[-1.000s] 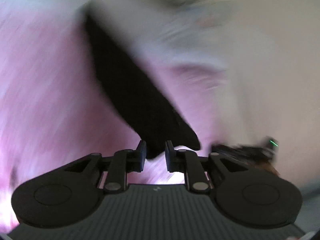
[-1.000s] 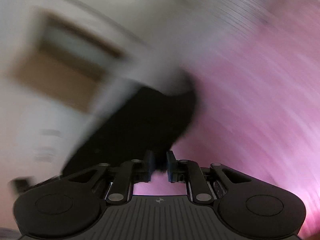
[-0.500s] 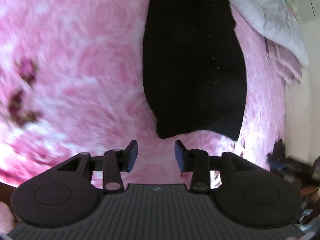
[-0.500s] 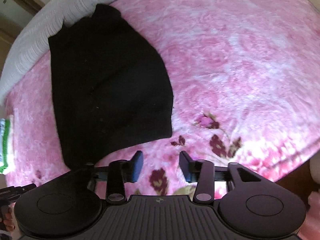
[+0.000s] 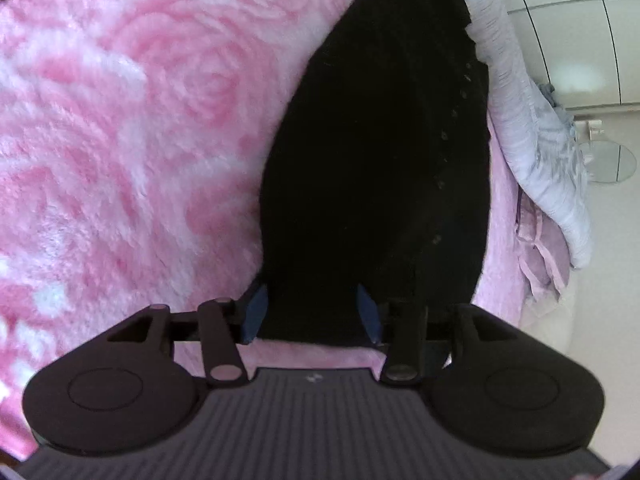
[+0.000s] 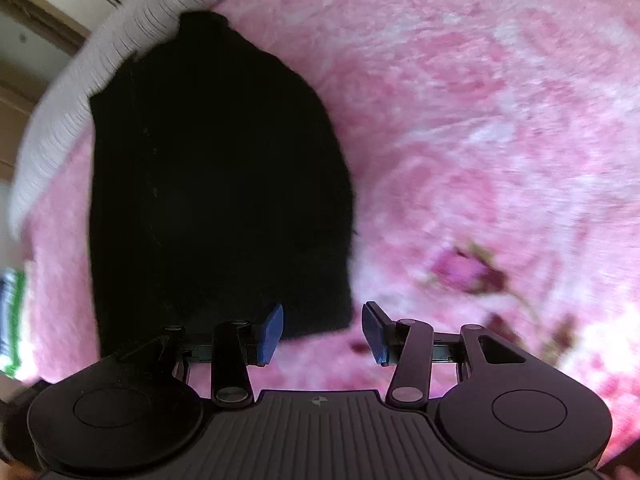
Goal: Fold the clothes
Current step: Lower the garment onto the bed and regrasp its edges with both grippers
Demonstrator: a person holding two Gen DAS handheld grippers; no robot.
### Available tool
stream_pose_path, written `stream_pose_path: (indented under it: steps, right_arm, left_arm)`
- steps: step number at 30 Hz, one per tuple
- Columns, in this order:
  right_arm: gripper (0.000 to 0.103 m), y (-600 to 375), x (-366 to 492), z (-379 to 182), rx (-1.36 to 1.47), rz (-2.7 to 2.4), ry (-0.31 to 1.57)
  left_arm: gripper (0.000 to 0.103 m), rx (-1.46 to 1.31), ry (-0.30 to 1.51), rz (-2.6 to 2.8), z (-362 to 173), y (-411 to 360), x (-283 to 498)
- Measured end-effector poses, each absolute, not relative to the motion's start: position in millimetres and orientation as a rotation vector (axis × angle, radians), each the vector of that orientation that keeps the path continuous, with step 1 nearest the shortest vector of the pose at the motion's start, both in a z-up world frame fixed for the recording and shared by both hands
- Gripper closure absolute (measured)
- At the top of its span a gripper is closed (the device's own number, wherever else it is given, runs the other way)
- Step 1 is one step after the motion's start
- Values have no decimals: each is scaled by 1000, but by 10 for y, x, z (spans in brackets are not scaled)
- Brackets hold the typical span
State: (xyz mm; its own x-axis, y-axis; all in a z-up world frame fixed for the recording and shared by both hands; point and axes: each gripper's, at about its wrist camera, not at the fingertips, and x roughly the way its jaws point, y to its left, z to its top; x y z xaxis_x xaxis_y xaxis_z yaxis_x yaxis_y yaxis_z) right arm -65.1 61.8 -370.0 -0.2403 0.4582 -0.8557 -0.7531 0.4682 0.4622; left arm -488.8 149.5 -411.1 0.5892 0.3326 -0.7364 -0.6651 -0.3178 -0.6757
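Black garment [image 5: 376, 168] is laid flat on pink rose-patterned blanket [image 5: 120, 128], far end against white ribbed bedding [image 6: 76, 92]. Left tool [image 5: 311, 312] is seen with jaws opening, near hem between its pads, not pinched. Right tool [image 6: 323, 332] is released at the hem's corner, nothing gripped.

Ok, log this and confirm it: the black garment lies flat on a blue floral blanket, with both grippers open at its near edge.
One error: the blanket is pink, not blue, as both wrist views show. The black garment does lie flat on it, with the left gripper, its jaws opening, and the open right gripper at its near edge.
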Motion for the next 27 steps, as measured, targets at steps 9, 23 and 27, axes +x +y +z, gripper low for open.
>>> stream_pose_path:
  steps: [9,23,27]
  right_arm:
    - [92,698,-592,-3737,-246,1199,1458]
    - [77,177,-728,-3864,-430,1166,1662]
    - [51,231,-513,-3675,-385,1138,1576]
  left_arm:
    - [102,-1369,460,1077,-3600,1741,-4883]
    - [59,-1396,495,1117,-3447,1077,-5307]
    - [56,-1445,417,1097,-3692,1129,-5173]
